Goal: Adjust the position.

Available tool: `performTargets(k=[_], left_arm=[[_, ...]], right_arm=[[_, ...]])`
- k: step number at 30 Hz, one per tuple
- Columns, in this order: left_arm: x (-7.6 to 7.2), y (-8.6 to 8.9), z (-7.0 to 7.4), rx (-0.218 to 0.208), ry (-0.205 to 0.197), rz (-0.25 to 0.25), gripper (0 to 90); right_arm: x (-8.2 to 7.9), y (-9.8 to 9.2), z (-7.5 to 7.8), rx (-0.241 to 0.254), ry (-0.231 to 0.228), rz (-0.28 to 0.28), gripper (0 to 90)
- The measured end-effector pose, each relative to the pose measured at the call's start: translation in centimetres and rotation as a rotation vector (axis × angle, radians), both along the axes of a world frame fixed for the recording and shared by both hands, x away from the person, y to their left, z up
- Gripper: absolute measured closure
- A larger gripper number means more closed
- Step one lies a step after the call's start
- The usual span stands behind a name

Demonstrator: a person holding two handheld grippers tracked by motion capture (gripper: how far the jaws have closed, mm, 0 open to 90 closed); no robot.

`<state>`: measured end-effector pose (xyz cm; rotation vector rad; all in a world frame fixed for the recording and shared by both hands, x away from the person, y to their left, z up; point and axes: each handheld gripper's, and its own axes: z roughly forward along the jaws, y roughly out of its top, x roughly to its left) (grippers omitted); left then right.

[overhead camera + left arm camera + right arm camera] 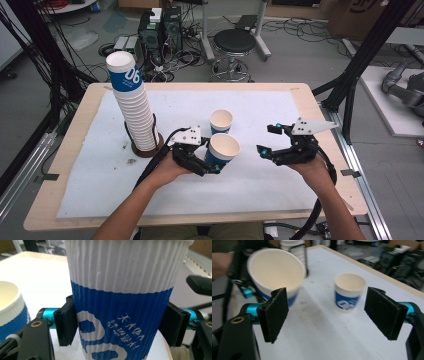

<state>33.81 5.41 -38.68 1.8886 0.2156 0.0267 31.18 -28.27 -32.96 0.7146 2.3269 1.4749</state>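
While your left gripper (212, 162) pinches the held cup (222, 150) by its ribbed blue band, keep the squeeze light: a paper wall like that probably buckles if you press harder, and the left gripper view shows both pads already flat against the sides, so the grip looks enough.

Starting at 9 o'clock on the table (65, 145), the tall cup stack (134, 107) stands upright on its dark round base (148, 150), leaning slightly. Your left gripper sits just past it toward 3 o'clock, near the table's centre, with the held cup tilted so its mouth faces up and toward your right hand. Judging by the layout, you are dealing cups off the stack and setting them out, so level the cup before you lower it, and release only when the bottom rests flat on the white mat (260, 115).

At 12 o'clock from the held cup, just beside it but apart, the standing cup (221, 121) rests upright on the mat. Choose a landing spot clear of it, so the rim you carry does not knock it over.

Further toward 3 o'clock, your right gripper (266, 141) hovers with its jaws spread wide and nothing between them. In the right gripper view the held cup (278, 275) lies at about 10 o'clock beyond the left pad, and the standing cup (349, 291) at about 1 o'clock, well short of either pad. If you mean to hand over, bring the open jaws around the blue band below the rim, not the rim itself.
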Motion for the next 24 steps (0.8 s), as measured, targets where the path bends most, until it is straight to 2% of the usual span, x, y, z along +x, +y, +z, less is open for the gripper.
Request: performTargets(k=[6, 13, 21, 24], left_arm=[[0.1, 0.5, -0.5, -0.057, -0.02, 0.033, 26.2], [0.3, 1.3, -0.8, -0.137, -0.034, 0.051, 26.3], [0.2, 1.7, -0.8, -0.157, -0.042, 0.077, 26.2], [0.1, 1.7, -0.8, -0.164, -0.045, 0.083, 26.3]], right_arm=[[0.1, -1.6, -1.8, -0.024, 0.003, -0.104, 20.0], [0.1, -2.4, -3.5, -0.003, -0.012, -0.173, 20.0], [0.1, -2.8, -5.1, 0.028, 0.0, -0.207, 20.1], [-0.1, -2.7, -5.3, 0.018, -0.005, -0.212, 20.1]])
